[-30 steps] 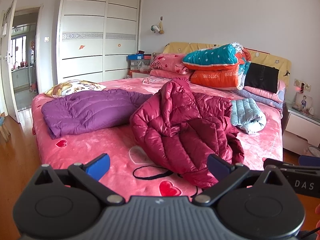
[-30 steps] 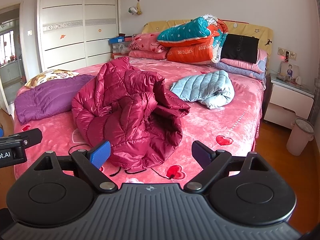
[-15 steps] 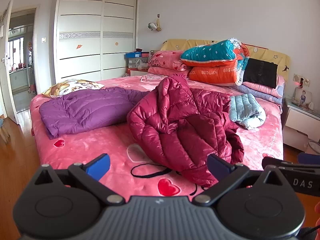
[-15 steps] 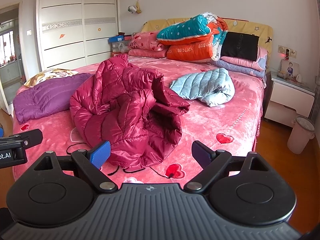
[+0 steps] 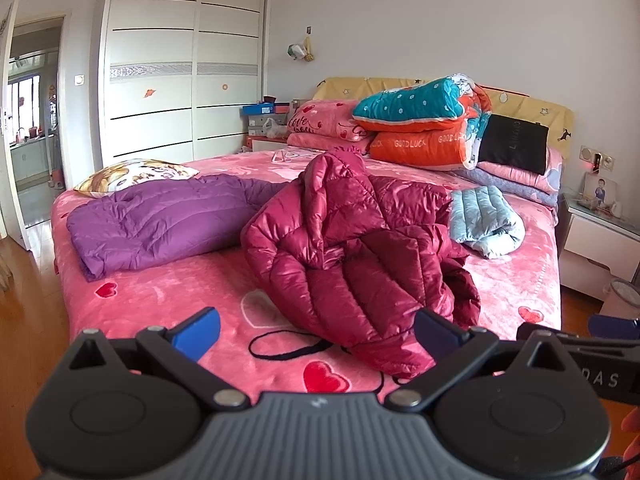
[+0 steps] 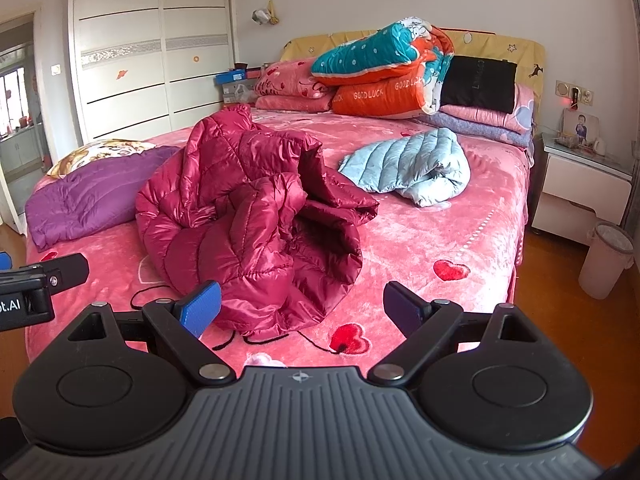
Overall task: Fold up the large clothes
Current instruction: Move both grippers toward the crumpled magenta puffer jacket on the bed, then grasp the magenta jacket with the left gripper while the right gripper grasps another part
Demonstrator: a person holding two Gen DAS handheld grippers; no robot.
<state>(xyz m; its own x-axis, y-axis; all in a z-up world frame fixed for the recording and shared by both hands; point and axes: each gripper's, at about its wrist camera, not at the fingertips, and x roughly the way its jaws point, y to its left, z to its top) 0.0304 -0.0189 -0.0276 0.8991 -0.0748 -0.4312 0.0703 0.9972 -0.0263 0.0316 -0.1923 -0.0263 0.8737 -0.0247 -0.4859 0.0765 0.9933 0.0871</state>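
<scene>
1. Left wrist view: left gripper (image 5: 316,334) spread wide, empty; right gripper (image 6: 300,308) likewise.
2. Crumpled crimson jacket (image 5: 360,264) lies mid-bed (image 5: 160,292).
3. Both grippers have edged nearer since earlier.

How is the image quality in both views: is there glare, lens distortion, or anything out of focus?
Left wrist view: daylight shines on the glossy crimson down jacket; fisheye bends the wardrobe lines; corners are dark. Right wrist view: the same sheen on the jacket; the nightstand leans at the edge; the bed looks sharp.
</scene>
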